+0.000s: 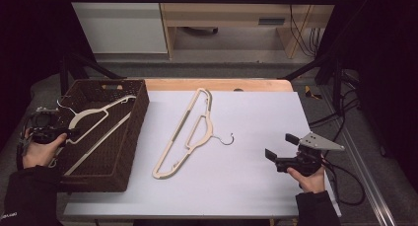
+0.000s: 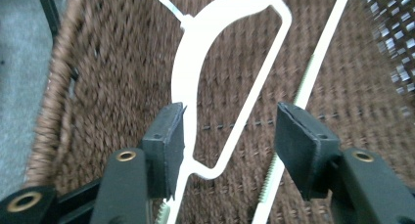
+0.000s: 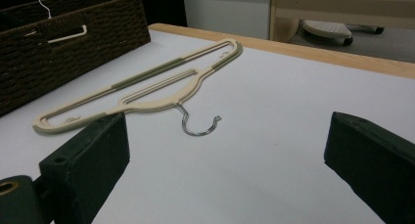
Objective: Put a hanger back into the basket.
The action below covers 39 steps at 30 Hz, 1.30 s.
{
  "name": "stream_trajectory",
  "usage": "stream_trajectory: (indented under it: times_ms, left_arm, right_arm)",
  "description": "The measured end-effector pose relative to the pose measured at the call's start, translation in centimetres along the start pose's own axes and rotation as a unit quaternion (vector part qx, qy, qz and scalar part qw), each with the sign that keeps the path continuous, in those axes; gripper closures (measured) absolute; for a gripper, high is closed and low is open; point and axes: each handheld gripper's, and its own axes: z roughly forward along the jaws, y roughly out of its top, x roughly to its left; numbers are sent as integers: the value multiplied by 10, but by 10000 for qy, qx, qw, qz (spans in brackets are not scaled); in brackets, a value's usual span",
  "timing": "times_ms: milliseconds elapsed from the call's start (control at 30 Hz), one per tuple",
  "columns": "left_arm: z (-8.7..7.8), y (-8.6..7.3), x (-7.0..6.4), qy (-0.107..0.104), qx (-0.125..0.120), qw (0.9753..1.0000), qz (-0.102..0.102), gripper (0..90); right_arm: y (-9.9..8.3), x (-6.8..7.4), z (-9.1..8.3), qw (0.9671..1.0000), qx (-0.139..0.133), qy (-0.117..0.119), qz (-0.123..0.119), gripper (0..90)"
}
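A cream hanger (image 1: 91, 112) (image 2: 188, 67) lies tilted inside a brown wicker basket (image 1: 140, 117) (image 2: 63, 87) at the table's left. My left gripper (image 1: 71, 133) (image 2: 227, 141) reaches over the basket's left rim and is open. That hanger's curved arm runs between its jaws, close against the left pad (image 2: 169, 145). A second cream hanger (image 1: 180, 125) (image 3: 161, 102) with green strips and a metal hook lies flat on the white table (image 1: 246, 137). My right gripper (image 1: 280, 146) (image 3: 225, 150) hovers open to the right of it, pointing at it, with nothing between its jaws.
The basket (image 3: 73, 62) stands along the table's left edge. A wooden strip (image 1: 212, 84) borders the far side of the table. Cables (image 1: 345, 122) trail on the floor at the right. Bare white surface stretches between the flat hanger and my right gripper.
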Motion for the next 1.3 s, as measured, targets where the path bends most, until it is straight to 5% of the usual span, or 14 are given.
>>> stream_trajectory:
  times_ms: [133, 367, 533, 833, 1067, 1300]
  left_arm:
    - [-16, 2, -8, -197, -508, 9985, 80, 368]
    - [-42, 5, -31, -619, -1306, 9892, 253, 189]
    - [-56, 8, -55, -967, -1824, 9776, 411, 68]
    - [-71, 6, -111, -1824, -2427, 9493, 814, 32]
    - [-73, -1, -148, -2234, -2529, 9345, 1132, 29]
    - [-64, -7, -186, -2564, -2457, 9250, 1352, 29]
  right_arm:
    - [2, 1, -2, 10000, -53, 4, -27, 34]
    - [5, 4, -3, 9999, -109, 32, -78, 35]
    - [6, 6, 1, 9999, -80, 36, -134, 32]
    - [10, 12, 10, 9996, -93, 64, -267, 42]
    - [13, 14, 18, 9996, -81, 108, -247, 51]
    - [22, 20, 33, 9992, -63, 296, -279, 61]
